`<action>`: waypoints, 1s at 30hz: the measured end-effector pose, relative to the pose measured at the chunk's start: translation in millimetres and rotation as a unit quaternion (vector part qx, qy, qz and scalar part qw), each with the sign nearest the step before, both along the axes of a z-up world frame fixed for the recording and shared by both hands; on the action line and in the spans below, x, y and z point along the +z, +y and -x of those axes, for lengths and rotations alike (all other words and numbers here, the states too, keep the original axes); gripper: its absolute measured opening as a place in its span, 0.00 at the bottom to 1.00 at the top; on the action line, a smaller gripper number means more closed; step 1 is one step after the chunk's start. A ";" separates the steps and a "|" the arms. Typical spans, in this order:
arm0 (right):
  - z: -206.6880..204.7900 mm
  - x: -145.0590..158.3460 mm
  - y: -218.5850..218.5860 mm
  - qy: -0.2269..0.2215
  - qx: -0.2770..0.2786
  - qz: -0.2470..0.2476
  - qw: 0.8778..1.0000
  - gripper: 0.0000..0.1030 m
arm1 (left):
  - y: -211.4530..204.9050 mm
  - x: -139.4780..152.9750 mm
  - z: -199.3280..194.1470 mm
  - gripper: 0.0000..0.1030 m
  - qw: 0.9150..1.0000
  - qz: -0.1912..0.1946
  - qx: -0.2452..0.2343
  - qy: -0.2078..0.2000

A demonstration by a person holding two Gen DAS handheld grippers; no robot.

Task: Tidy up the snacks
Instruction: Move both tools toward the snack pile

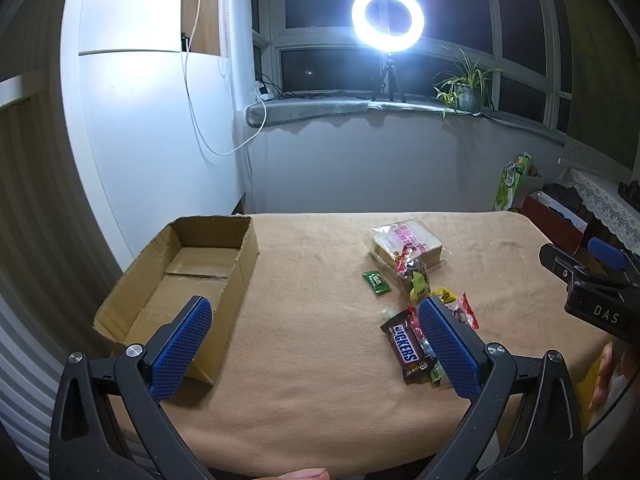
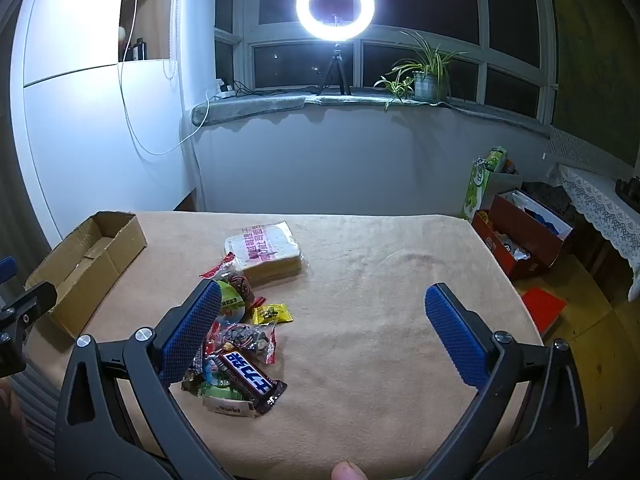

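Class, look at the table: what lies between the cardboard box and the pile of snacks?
Nothing: in the left wrist view only bare tan cloth stretches from the cardboard box to the snacks.

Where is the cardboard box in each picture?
Left wrist view: the cardboard box sits left of centre, on the blanket's left edge, partly behind the left gripper.
Right wrist view: the cardboard box is far left and looks smaller.
Shared landmark: the ring light on the windowsill.
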State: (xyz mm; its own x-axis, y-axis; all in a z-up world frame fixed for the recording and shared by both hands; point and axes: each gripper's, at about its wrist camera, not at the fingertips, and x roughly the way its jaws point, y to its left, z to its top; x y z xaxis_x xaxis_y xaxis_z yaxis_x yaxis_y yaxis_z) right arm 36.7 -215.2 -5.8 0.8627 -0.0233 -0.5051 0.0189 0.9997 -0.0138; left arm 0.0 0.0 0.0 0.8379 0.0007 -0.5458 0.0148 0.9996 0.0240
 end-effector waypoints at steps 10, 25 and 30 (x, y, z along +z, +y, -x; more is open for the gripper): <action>0.1 0.1 0.7 0.001 0.000 0.001 1.000 1.00 | -0.1 0.0 0.0 1.00 1.000 -0.003 0.000 0.000; 0.7 -0.4 0.9 0.000 0.001 0.001 1.000 1.00 | 0.1 0.4 0.2 1.00 1.000 -0.003 0.001 0.002; 1.1 -0.1 1.9 0.000 0.001 0.001 1.000 1.00 | 0.0 0.3 0.1 1.00 1.000 -0.003 0.001 0.002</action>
State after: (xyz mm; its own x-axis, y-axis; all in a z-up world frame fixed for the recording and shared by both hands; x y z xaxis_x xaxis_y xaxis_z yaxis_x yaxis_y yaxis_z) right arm 35.6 -213.3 -5.9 0.8625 -0.0231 -0.5055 0.0173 0.9997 -0.0161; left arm -0.1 0.0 0.3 0.8359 0.0049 -0.5488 0.0134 0.9995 0.0295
